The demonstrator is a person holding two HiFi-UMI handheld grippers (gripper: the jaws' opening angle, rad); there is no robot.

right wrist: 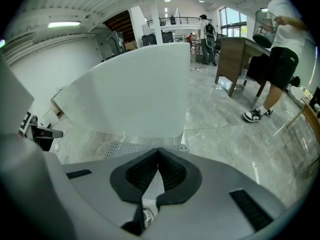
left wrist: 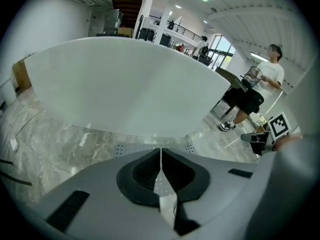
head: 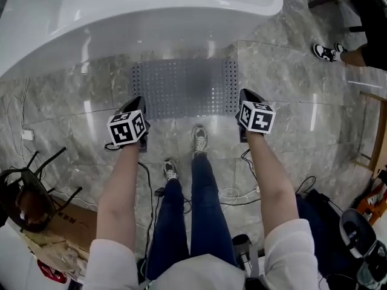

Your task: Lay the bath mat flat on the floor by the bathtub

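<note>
Presently I note a grey marble floor [head: 290, 83]; the bath mat [head: 184, 88] lies flat against the white bathtub [head: 151, 17]. Left tongs [head: 138, 101] and right tongs [head: 247, 95] are closed, empty. Cables [head: 242, 195] trail behind.

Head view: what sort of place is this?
Likely a mock bathroom in an open hall: white bathtub with a grey bath mat beside it, yet a desk and loose cables nearby.

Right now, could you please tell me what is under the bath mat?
The bath mat lies flat on the grey marble floor, beside the bathtub. Only floor shows around its edges; the patch directly beneath it is covered and cannot be seen.
</note>
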